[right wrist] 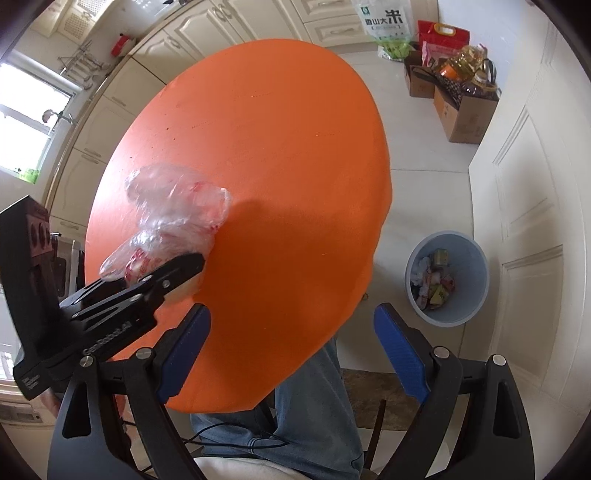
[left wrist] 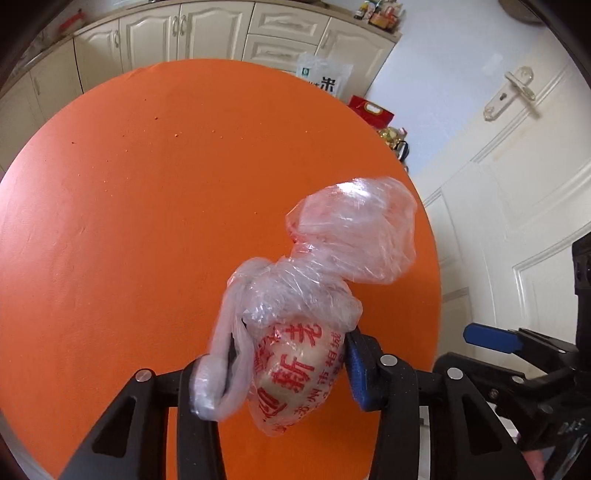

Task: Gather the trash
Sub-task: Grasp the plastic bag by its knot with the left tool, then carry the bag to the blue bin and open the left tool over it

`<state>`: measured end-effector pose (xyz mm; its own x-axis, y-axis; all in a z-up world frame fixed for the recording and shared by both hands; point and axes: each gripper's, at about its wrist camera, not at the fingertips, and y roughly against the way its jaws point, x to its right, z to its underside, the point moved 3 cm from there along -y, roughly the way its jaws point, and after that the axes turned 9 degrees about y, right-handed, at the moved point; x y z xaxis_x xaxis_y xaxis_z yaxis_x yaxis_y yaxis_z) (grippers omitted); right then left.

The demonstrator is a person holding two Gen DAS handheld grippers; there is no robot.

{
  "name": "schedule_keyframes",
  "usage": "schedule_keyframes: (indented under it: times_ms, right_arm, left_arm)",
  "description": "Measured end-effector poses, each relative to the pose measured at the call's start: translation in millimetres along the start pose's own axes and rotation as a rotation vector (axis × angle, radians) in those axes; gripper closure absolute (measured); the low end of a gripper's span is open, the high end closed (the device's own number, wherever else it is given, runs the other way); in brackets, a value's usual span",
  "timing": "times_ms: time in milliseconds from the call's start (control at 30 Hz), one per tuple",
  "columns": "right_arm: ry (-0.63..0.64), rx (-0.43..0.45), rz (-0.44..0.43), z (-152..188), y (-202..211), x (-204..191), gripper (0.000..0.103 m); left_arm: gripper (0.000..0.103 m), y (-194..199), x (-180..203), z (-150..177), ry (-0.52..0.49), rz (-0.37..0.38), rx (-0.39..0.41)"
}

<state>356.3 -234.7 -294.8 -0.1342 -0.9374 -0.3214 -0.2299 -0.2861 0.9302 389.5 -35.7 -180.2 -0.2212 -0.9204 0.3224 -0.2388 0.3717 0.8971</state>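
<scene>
My left gripper (left wrist: 291,362) is shut on a crumpled clear plastic bag with red print (left wrist: 306,295) and holds it above the round orange table (left wrist: 129,221). The same bag (right wrist: 173,214) shows in the right wrist view, clamped in the left gripper (right wrist: 184,269) over the table's left side. My right gripper (right wrist: 291,332) is open and empty over the table's near edge; its blue-padded fingertip (left wrist: 491,338) shows at the right of the left wrist view. A light blue trash bin (right wrist: 448,273) with wrappers inside stands on the floor to the right of the table.
Cream kitchen cabinets (left wrist: 155,40) run behind the table. A white door (left wrist: 517,155) is on the right. Cardboard boxes with groceries (right wrist: 458,92) and a rice bag (right wrist: 384,22) sit on the floor beyond the table. The person's jeans-clad leg (right wrist: 314,398) is under the table's near edge.
</scene>
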Motion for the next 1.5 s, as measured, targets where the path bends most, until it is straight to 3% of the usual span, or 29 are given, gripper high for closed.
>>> schedule_keyframes:
  times_ms: [100,300,567,767,867,1100,1500]
  right_arm:
    - [-0.009,0.009,0.0,-1,2,5,0.011]
    - [-0.006,0.024,0.034,3,10,7,0.011]
    - [-0.019,0.063,0.104,17,33,23,0.011]
    - [-0.1,0.097,0.15,37,58,60,0.011]
    - [-0.167,0.112,0.219,50,72,87,0.011]
    - [-0.322,0.141,0.377,83,98,156,0.011]
    - [-0.547,0.137,0.463,124,107,237,0.011]
  left_arm:
    - [0.064,5,-2,-1,-0.036,-0.089,0.062]
    - [0.065,22,-7,-1,-0.058,-0.088,0.091]
    - [0.065,30,24,24,-0.144,-0.052,0.083]
    - [0.065,28,67,34,-0.241,-0.023,0.07]
    - [0.065,22,93,40,-0.287,0.007,0.047]
    - [0.065,-13,156,59,-0.408,0.059,-0.036]
    - [0.065,-103,246,55,-0.536,0.041,-0.164]
